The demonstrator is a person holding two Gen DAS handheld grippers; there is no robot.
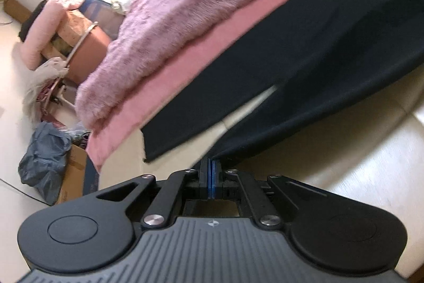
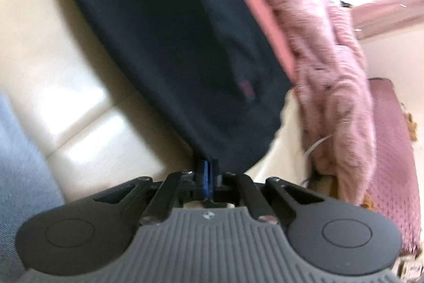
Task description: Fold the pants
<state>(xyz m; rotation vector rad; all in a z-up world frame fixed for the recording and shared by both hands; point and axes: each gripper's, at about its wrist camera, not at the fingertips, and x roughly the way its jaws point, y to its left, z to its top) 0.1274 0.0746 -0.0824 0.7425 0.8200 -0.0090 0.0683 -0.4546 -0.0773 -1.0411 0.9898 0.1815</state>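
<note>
**Dark pants pinched at two edges, draped limp over the bed**

The bed [image 1: 357,147], with its glossy cream padded edge, carries everything here. A fluffy lilac blanket [image 1: 185,4] lies along its far side over a flat pink sheet [image 1: 164,86], and the pants [image 1: 304,31] are spread just beside them, touching the pink sheet on one long edge and reaching the cream padding on the other.

The pants are a wide, dark navy, thin-looking cloth. By the way they sag and draw into a taut ridge toward each grip, I judge them light, soft and fully limp: they will not hold any shape, and whatever is not lifted will drag or bunch. The weave looks matte, not slick, so a firm pinch should hold, though a thin single layer could creep out under a hard pull. In the right wrist view the pants [image 2: 172,44] show a small reddish tag, which suggests the waist end lies there.

The left gripper [image 1: 211,163] has its blue pads pressed together on an edge of the pants near a leg end. The right gripper [image 2: 208,166] likewise pinches a gathered edge, the cloth funnelling into it.

The best holds are these outer edges or corners, taken with all layers together, so that the fold comes over flat and even.
</note>
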